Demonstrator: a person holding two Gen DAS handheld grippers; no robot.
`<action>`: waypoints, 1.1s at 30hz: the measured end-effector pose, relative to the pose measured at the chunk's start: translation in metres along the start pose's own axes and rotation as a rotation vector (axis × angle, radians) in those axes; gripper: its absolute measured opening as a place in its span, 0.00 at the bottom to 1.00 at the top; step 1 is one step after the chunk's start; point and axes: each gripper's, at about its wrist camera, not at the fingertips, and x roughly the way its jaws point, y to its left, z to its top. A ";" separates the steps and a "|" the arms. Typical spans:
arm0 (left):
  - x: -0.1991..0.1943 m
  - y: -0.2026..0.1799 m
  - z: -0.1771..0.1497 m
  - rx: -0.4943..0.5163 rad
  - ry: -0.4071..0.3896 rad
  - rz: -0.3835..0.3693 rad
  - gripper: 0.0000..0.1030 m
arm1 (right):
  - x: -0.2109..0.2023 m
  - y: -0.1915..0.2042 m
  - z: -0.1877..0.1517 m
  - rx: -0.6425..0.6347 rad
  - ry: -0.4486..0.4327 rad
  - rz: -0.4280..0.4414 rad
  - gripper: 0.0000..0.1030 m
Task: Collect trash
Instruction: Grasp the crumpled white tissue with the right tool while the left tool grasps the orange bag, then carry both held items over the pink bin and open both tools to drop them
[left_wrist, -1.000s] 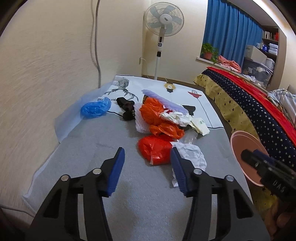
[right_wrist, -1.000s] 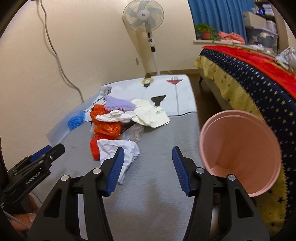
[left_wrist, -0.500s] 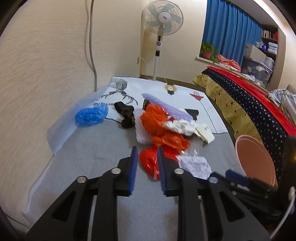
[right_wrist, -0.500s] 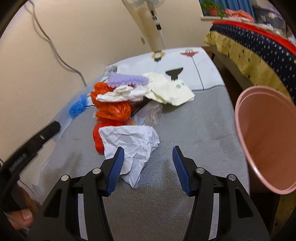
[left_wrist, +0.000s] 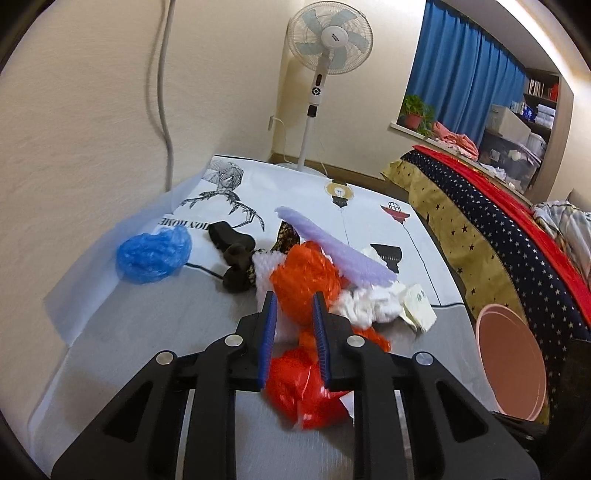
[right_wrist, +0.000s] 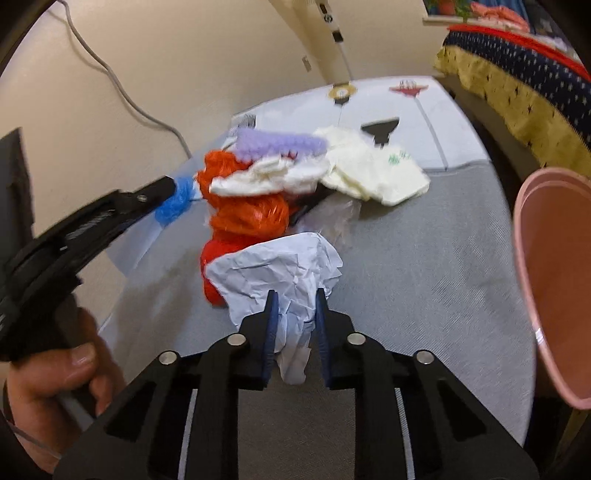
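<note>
The right gripper (right_wrist: 293, 301) is closing its jaws, and the crumpled white paper (right_wrist: 275, 271) sits between the blue pads, its lower tail hanging down past them; the pads look pressed against the paper's sides. Just beyond the paper, ahead and slightly left of this gripper, lies a red plastic bag (right_wrist: 212, 273), and past that a heap of orange plastic (right_wrist: 245, 212), a white wad (right_wrist: 266, 177), a lilac foam strip (right_wrist: 277, 144) and a cream bag (right_wrist: 373, 173). The pink bin (right_wrist: 554, 295) stands to this gripper's right, mouth tilted toward the pile, on the grey mat (right_wrist: 424, 277).

The left gripper (left_wrist: 293, 306) has its jaws narrowed to a small gap. They hover over the pile; orange plastic shows through the gap, but whether the pads touch it cannot be told. The red bag lies directly below it. A blue plastic wad (left_wrist: 153, 254) rests well to its left, beside a dark brown sock (left_wrist: 236, 254). A hand (right_wrist: 55, 387) grips the left gripper's handle.
</note>
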 end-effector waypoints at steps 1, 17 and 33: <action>0.005 -0.001 0.001 -0.002 0.002 -0.001 0.20 | -0.003 0.000 0.002 -0.004 -0.013 -0.008 0.15; 0.043 -0.005 0.000 -0.050 0.054 -0.049 0.25 | -0.017 -0.020 0.014 0.022 -0.084 -0.056 0.14; -0.017 0.002 0.009 -0.013 -0.020 0.016 0.20 | -0.068 -0.018 0.022 -0.003 -0.208 -0.124 0.14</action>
